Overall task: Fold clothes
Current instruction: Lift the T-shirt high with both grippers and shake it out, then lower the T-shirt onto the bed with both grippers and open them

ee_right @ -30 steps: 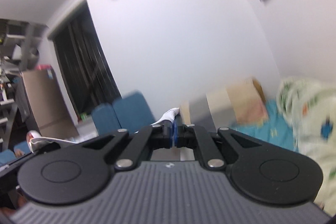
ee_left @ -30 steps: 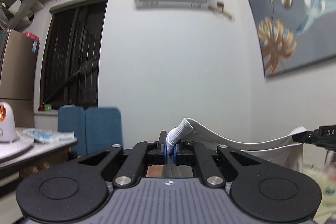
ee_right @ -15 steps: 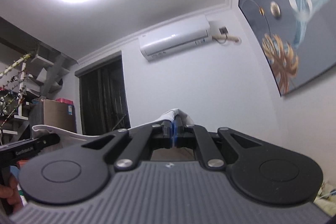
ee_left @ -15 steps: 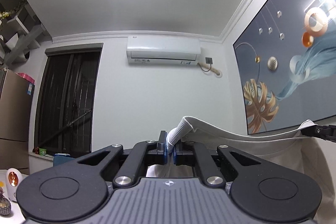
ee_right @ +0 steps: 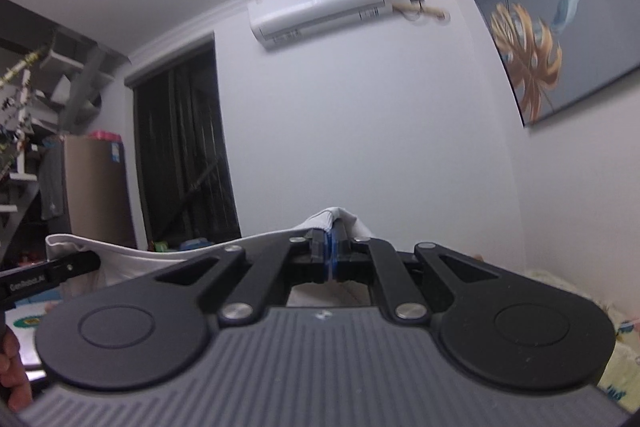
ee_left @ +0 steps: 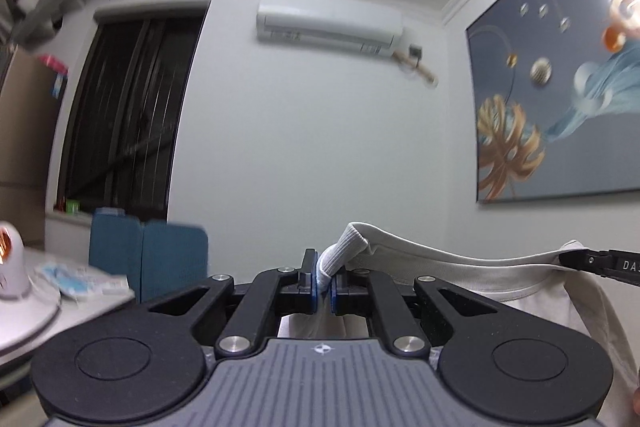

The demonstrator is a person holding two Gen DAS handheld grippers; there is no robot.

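Observation:
A white garment (ee_left: 460,267) hangs in the air, stretched between both grippers by its ribbed neckline. My left gripper (ee_left: 324,283) is shut on one end of that edge, a fold of cloth poking up between its blue pads. My right gripper (ee_right: 330,247) is shut on the other end of the white garment (ee_right: 160,251). In the left wrist view the right gripper's tip (ee_left: 592,261) shows at the far right, clamped on the cloth. In the right wrist view the left gripper's tip (ee_right: 60,267) shows at the far left. The rest of the garment hangs below, mostly hidden.
Both cameras tilt up at a white wall with an air conditioner (ee_left: 328,17), a dark window (ee_left: 132,115) and a large painting (ee_left: 560,95). Blue chairs (ee_left: 152,251) and a table edge (ee_left: 48,307) lie left. A patterned bedspread (ee_right: 616,347) lies low right. A hand (ee_right: 12,375) shows.
Both cameras have tilted back down from the ceiling, so the chairs and table come into view again. The garment stays stretched between the two shut grippers.

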